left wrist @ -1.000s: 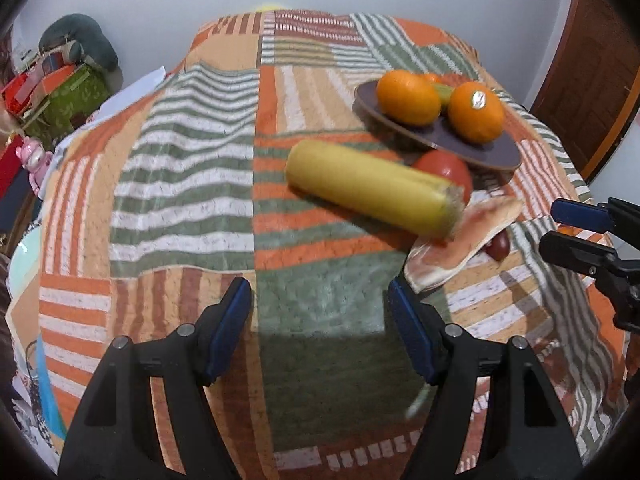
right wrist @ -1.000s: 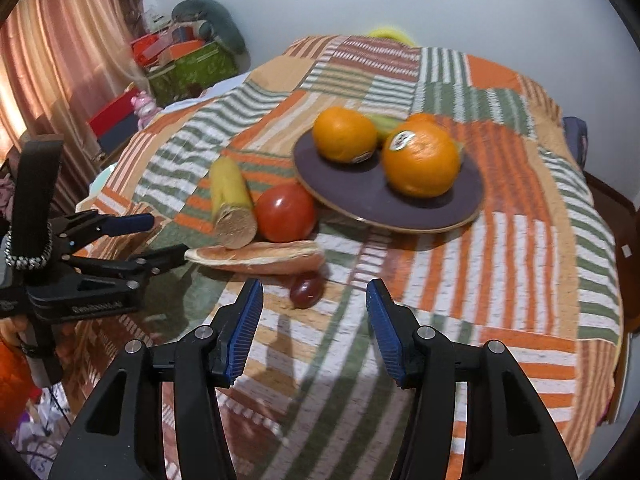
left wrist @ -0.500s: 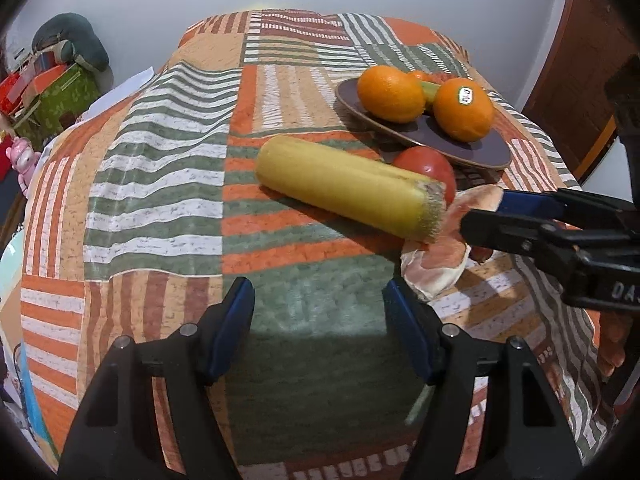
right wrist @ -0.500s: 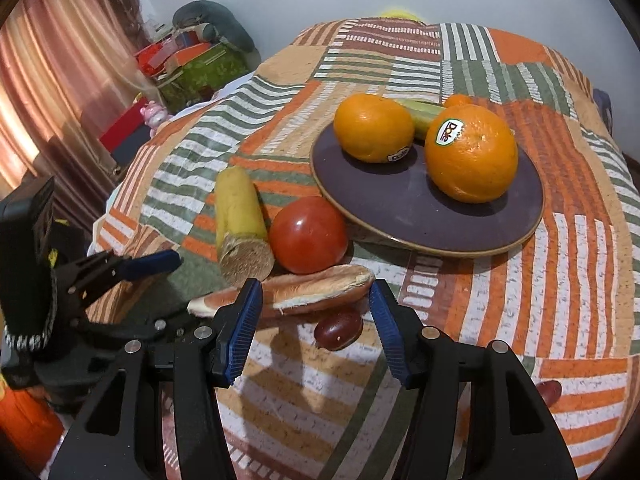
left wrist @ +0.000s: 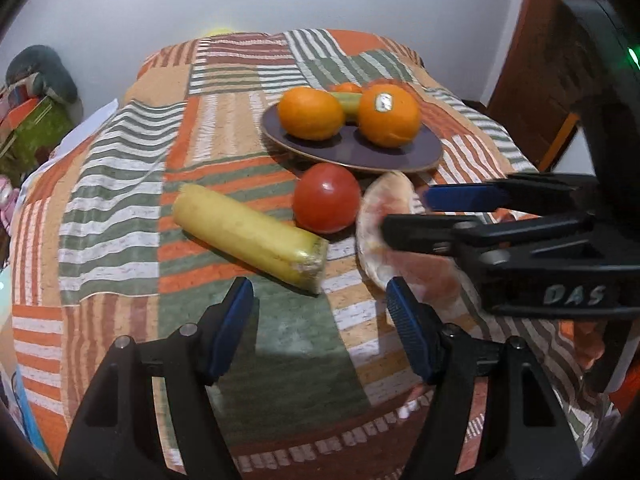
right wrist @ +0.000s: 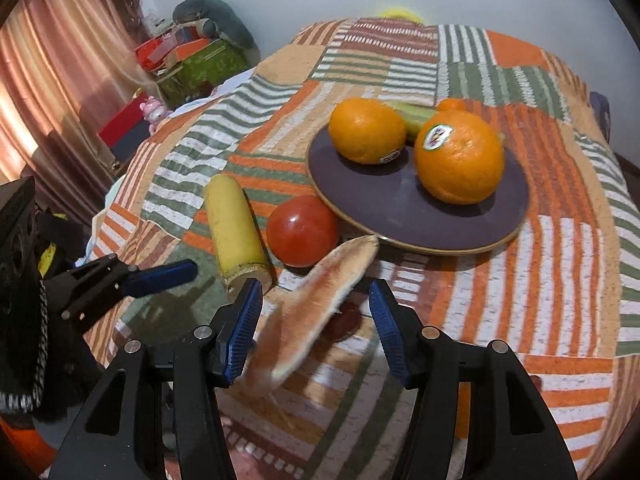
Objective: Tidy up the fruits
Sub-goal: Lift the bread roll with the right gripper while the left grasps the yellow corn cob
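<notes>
Domestic room, likely a bedroom. Evidence: patchwork quilt [right wrist: 460, 60] over a bed, pleated curtain [right wrist: 60, 60], pink toy figure [right wrist: 154, 107], clutter of boxes [right wrist: 192, 60] against painted wall, wooden door [left wrist: 536, 60].
</notes>
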`<control>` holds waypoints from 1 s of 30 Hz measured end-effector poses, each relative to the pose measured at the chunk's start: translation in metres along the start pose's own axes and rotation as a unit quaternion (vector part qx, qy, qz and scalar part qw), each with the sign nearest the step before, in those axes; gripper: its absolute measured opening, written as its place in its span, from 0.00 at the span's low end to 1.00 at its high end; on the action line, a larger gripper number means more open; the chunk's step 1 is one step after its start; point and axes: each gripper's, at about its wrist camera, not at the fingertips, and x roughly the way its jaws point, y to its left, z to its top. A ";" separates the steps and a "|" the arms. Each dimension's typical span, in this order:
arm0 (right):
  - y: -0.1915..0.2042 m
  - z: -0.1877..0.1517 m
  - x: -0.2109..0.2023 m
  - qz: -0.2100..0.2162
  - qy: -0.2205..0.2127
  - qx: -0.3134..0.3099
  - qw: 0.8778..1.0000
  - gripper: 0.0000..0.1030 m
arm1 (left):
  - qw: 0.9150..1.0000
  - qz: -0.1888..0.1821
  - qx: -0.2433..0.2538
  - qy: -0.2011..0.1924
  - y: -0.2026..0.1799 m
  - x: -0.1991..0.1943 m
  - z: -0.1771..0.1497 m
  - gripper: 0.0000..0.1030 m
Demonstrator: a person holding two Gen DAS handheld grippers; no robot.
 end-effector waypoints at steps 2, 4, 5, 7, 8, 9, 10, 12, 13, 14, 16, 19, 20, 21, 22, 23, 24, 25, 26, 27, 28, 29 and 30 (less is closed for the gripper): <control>-0.007 -0.003 -0.010 -0.010 -0.013 0.004 1.000 0.56 | 1.000 0.004 -0.023 0.001 0.013 -0.002 0.003 0.67; -0.014 -0.004 -0.015 -0.024 -0.019 0.005 1.000 0.57 | 0.999 0.016 -0.040 -0.002 0.024 -0.003 0.006 0.67; -0.018 -0.005 -0.017 -0.031 -0.021 0.007 0.999 0.57 | 0.999 0.023 -0.050 -0.003 0.029 -0.002 0.009 0.67; -0.023 -0.005 -0.019 -0.036 -0.023 0.011 0.999 0.57 | 0.997 0.028 -0.074 -0.001 0.035 0.002 0.015 0.67; -0.025 -0.006 -0.020 -0.035 -0.023 0.014 0.999 0.57 | 0.996 0.020 -0.087 0.002 0.037 0.006 0.018 0.67; -0.029 -0.008 -0.021 -0.033 -0.023 0.019 0.999 0.57 | 0.995 0.010 -0.096 0.006 0.037 0.010 0.021 0.68; -0.030 -0.008 -0.021 -0.033 -0.022 0.022 0.999 0.57 | 0.995 0.009 -0.100 0.010 0.036 0.015 0.024 0.68; -0.033 -0.009 -0.021 -0.029 -0.021 0.028 0.999 0.57 | 0.995 0.018 -0.101 0.017 0.031 0.027 0.028 0.68; -0.033 -0.010 -0.021 -0.027 -0.020 0.029 0.999 0.57 | 0.994 0.019 -0.102 0.022 0.029 0.033 0.028 0.68; -0.032 -0.011 -0.021 -0.026 -0.020 0.028 0.999 0.57 | 0.994 0.019 -0.104 0.029 0.027 0.038 0.029 0.68; -0.030 -0.012 -0.022 -0.022 -0.016 0.022 0.999 0.57 | 0.993 0.026 -0.109 0.041 0.023 0.047 0.027 0.68; -0.027 -0.012 -0.025 -0.025 -0.018 0.012 0.999 0.57 | 0.993 0.044 -0.102 0.033 0.018 0.047 0.025 0.64; -0.027 -0.012 -0.025 -0.024 -0.018 0.012 0.999 0.57 | 0.993 0.044 -0.102 0.033 0.018 0.045 0.024 0.62; -0.026 -0.013 -0.026 -0.021 -0.019 0.014 1.000 0.57 | 0.993 0.042 -0.104 0.033 0.019 0.044 0.022 0.56; -0.024 -0.014 -0.026 -0.015 -0.018 0.016 1.000 0.57 | 0.993 0.037 -0.105 0.032 0.021 0.041 0.021 0.52; -0.023 -0.016 -0.025 -0.012 -0.017 0.016 1.000 0.57 | 0.994 0.033 -0.103 0.033 0.022 0.039 0.018 0.51; -0.021 -0.017 -0.025 -0.011 -0.016 0.016 1.000 0.57 | 0.994 0.026 -0.104 0.033 0.024 0.036 0.015 0.48; -0.017 -0.019 -0.024 -0.007 -0.014 0.014 1.000 0.57 | 0.994 0.022 -0.104 0.033 0.026 0.033 0.013 0.45; -0.015 -0.020 -0.023 -0.004 -0.013 0.013 1.000 0.57 | 0.994 0.019 -0.102 0.034 0.029 0.029 0.010 0.44; -0.012 -0.021 -0.022 0.000 -0.011 0.013 1.000 0.57 | 0.994 0.018 -0.100 0.034 0.033 0.024 0.007 0.41; -0.007 -0.022 -0.021 0.003 -0.010 0.013 1.000 0.57 | 0.994 0.019 -0.098 0.034 0.035 0.021 0.004 0.39; -0.002 -0.022 -0.019 0.008 -0.008 0.012 1.000 0.57 | 0.995 0.021 -0.096 0.034 0.039 0.015 0.000 0.38; 0.001 -0.022 -0.017 0.012 -0.006 0.013 1.000 0.57 | 0.995 0.022 -0.096 0.034 0.041 0.012 -0.003 0.36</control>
